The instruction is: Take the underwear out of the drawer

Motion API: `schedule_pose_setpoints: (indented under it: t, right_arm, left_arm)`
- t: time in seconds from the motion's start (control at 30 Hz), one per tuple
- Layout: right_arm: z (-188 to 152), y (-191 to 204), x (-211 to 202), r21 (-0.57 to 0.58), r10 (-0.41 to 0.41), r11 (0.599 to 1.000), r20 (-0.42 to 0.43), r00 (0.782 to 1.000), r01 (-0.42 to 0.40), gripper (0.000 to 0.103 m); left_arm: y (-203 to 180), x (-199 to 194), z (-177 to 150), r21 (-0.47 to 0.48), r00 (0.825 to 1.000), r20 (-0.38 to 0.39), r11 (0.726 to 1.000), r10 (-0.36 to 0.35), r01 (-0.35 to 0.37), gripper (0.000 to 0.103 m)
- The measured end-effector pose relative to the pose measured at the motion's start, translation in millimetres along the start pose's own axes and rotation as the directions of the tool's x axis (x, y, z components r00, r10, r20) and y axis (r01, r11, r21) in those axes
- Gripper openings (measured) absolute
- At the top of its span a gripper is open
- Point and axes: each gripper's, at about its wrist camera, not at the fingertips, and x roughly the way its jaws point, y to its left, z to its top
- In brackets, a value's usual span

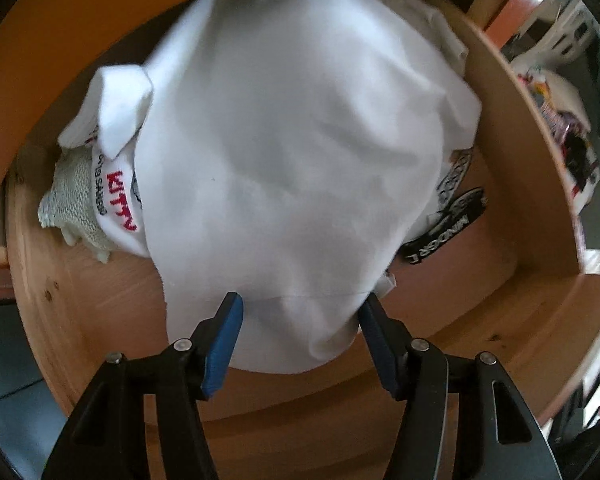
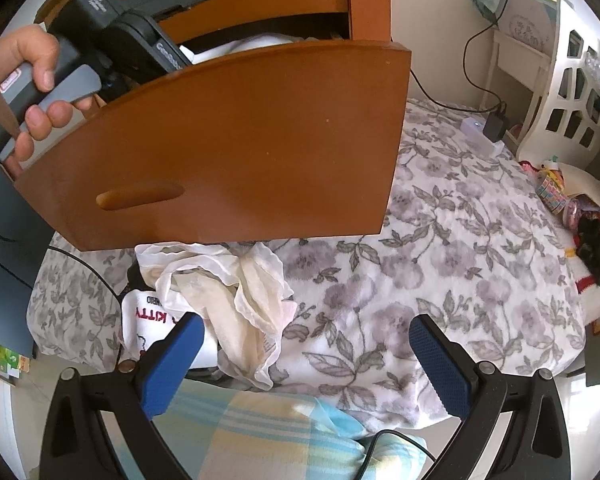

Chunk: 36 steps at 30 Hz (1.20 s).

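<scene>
The left claw (image 1: pixel 300 312) points down into the open brown wooden drawer (image 1: pixel 508 184), and its two blue pads (image 1: pixel 226 344) stand apart with the near edge of a big white cloth garment (image 1: pixel 300 152) between them; the pads sit at the cloth's sides, but I cannot tell if they press on it. That white underwear fills the middle of the drawer. At nine o'clock from it lie a white piece with red letters (image 1: pixel 120 200) and a pale green knitted piece (image 1: pixel 70 196). At four o'clock a black band with white letters (image 1: pixel 444 236) peeks out from under it. The pale wood floor of the drawer (image 1: pixel 100 300) shows at seven o'clock. The right claw (image 2: pixel 306 356) is released, with nothing between its blue pads, and it hangs over a bed with a white cover printed with grey flowers (image 2: pixel 440 240). On the bed, at eleven o'clock from that claw, lies a heap of cream frilly underwear (image 2: pixel 220 292) beside another white piece with red letters (image 2: pixel 148 316). The drawer's orange-brown front board (image 2: pixel 228 144) hangs out over the heap. At ten o'clock in this view a hand (image 2: pixel 32 80) grips the grey handle of the left claw. A white cut-out headboard (image 2: pixel 568 84) stands at two o'clock, with a black cable (image 2: pixel 472 40) on the wall.
</scene>
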Motion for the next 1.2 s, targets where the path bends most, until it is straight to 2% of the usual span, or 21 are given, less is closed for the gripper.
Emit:
schedule_pose_setpoints:
  t: [0.1,0.17,0.23,0.4,0.53,0.67,0.9,0.97,1.0,1.1,1.2]
  right_arm:
    - [0,-1,1,0.005,-0.001,1.000,-0.003,1.000,0.001,0.103]
    - [0,-2,2,0.008,-0.002,1.000,-0.003,1.000,0.002,0.103]
    - [1,-2,2,0.007,-0.002,1.000,-0.003,1.000,0.002,0.103]
    - [1,-2,1,0.006,-0.001,1.000,0.000,1.000,0.001,0.103]
    - [1,-2,1,0.011,-0.005,1.000,0.003,1.000,0.004,0.103]
    - [1,-2,0,0.011,-0.004,1.000,0.005,1.000,0.004,0.103]
    - [0,2,-4,0.003,-0.004,1.000,0.012,1.000,0.004,0.103]
    - [-1,3,-4,0.001,-0.005,1.000,0.013,1.000,0.005,0.103]
    - [-1,4,-5,0.000,-0.005,1.000,0.013,1.000,0.005,0.103]
    - [-1,7,-8,-0.008,-0.003,1.000,0.017,1.000,0.003,0.103]
    - [-2,8,-8,-0.008,-0.004,1.000,0.015,1.000,0.004,0.103]
  left_arm:
    - [-2,4,-1,0.023,1.000,-0.009,0.999,0.025,-0.025,0.061]
    - [-4,5,-2,0.040,1.000,-0.004,0.999,0.026,-0.025,0.052]
    - [-9,4,-5,0.043,1.000,0.005,0.999,-0.006,0.006,0.033]
    - [2,-5,-8,-0.031,0.997,0.074,0.999,-0.022,0.025,0.008]
    - [17,-24,-15,-0.108,0.983,0.183,0.994,-0.011,0.032,0.004]
    - [36,-46,-35,-0.182,0.956,0.289,0.983,0.054,0.000,0.003]
    - [66,-73,-71,-0.319,0.912,0.392,0.948,0.121,0.011,0.002]
    - [67,-77,-83,-0.331,0.906,0.406,0.943,0.121,0.022,0.001]
    - [72,-78,-74,-0.333,0.904,0.409,0.943,0.125,0.020,0.001]
    - [78,-79,-82,-0.346,0.896,0.423,0.938,0.135,0.022,0.001]
    - [91,-77,-83,-0.330,0.903,0.419,0.942,0.096,0.052,0.001]
